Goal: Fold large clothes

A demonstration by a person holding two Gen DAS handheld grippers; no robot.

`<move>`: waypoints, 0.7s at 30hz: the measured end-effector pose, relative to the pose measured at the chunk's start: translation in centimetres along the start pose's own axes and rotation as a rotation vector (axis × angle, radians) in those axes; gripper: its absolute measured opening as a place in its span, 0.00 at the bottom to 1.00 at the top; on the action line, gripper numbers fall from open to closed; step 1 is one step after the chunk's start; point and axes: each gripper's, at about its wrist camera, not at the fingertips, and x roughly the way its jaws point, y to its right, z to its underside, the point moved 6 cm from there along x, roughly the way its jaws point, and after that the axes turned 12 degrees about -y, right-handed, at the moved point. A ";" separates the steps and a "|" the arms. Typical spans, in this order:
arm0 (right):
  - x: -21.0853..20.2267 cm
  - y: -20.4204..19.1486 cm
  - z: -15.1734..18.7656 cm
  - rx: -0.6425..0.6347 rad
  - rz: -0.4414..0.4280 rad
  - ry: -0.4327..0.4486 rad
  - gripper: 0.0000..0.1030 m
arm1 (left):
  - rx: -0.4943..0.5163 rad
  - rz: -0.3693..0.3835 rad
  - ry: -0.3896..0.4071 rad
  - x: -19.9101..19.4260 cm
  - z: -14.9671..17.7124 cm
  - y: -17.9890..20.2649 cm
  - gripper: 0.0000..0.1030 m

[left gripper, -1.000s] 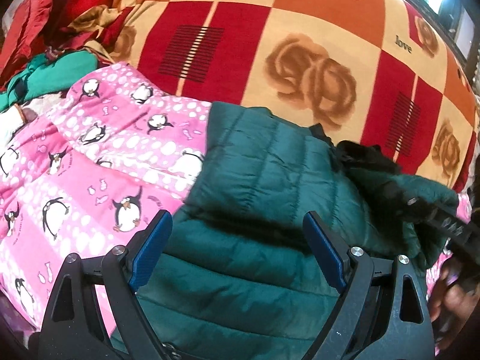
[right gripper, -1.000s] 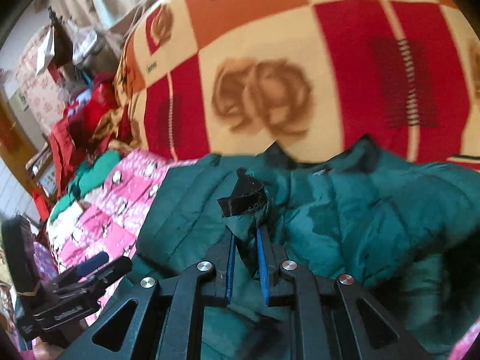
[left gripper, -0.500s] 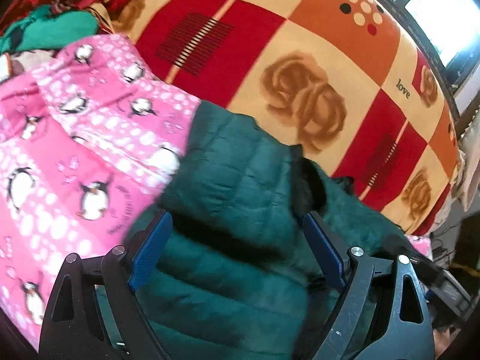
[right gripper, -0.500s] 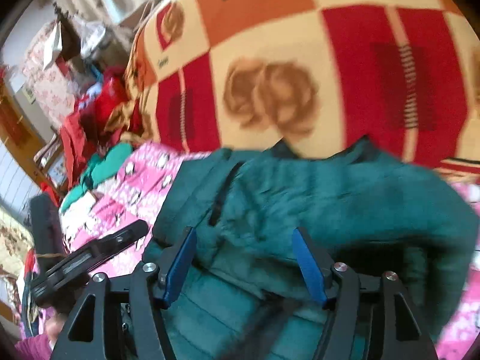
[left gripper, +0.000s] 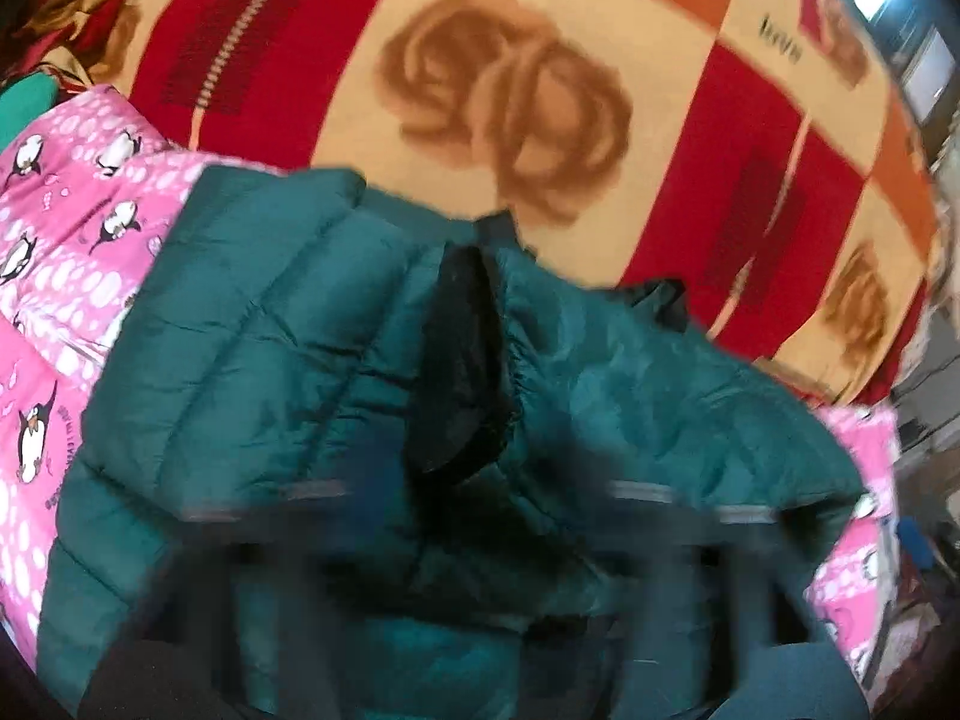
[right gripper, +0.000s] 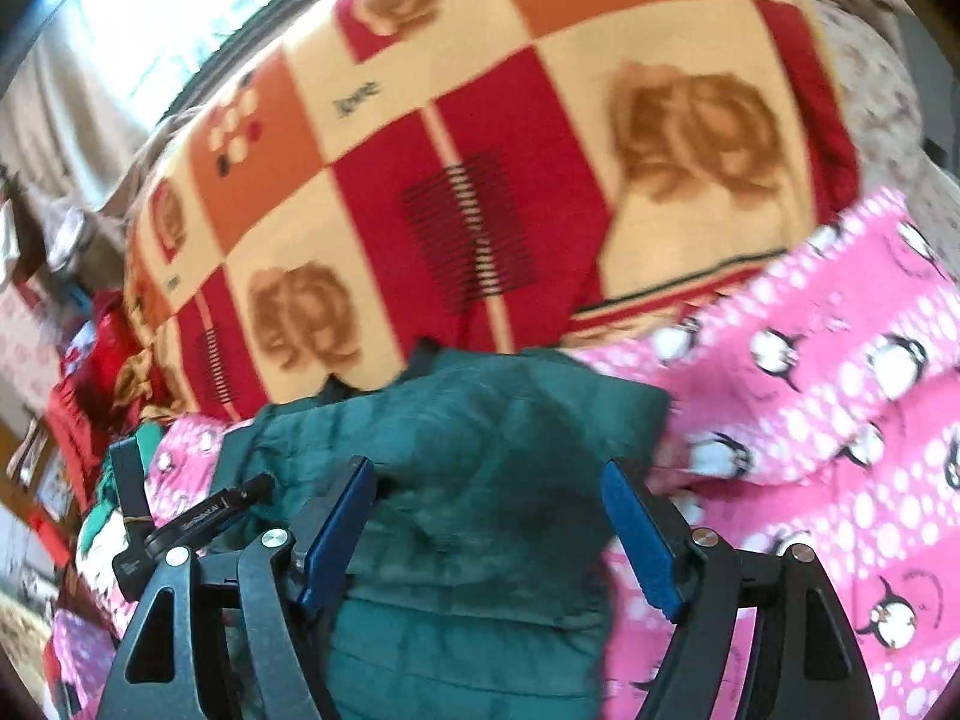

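A dark green quilted jacket [left gripper: 270, 360] lies bunched on the bed, with a black-lined sleeve opening [left gripper: 462, 360] facing up at its middle. My left gripper [left gripper: 480, 498] hangs low over it. Its fingers are a motion blur, and its jaws are closing with green fabric between them. In the right wrist view the jacket [right gripper: 480, 420] sits below my right gripper [right gripper: 486, 516]. The right jaws are opening, and their blue pads [right gripper: 336, 528] stand wide apart and press on nothing. The left gripper [right gripper: 240, 492] shows at the jacket's left edge.
A pink penguin-print blanket [right gripper: 810, 420] lies under and around the jacket. Behind it spreads a red, orange and cream checked blanket with roses [left gripper: 510, 108]. Red and green clothes [right gripper: 96, 372] are heaped at the far left by a bright window [right gripper: 150, 12].
My right gripper let go of the jacket's black-lined sleeve end, opened wide and swung right. My left gripper slid across the jacket toward that black opening, and its fingers now blur inward.
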 end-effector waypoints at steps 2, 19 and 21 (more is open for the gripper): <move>0.7 0.7 0.2 0.015 0.010 -0.015 0.73 | -0.002 0.027 0.015 -0.4 -0.3 -0.2 0.17; 14.9 -6.4 1.1 -0.188 0.116 -0.133 0.73 | 0.066 -0.160 0.178 -5.2 -0.2 -9.1 0.13; 16.5 -7.1 1.3 -0.228 0.166 -0.142 0.74 | 0.043 -0.153 0.168 -4.5 -0.1 -9.7 0.13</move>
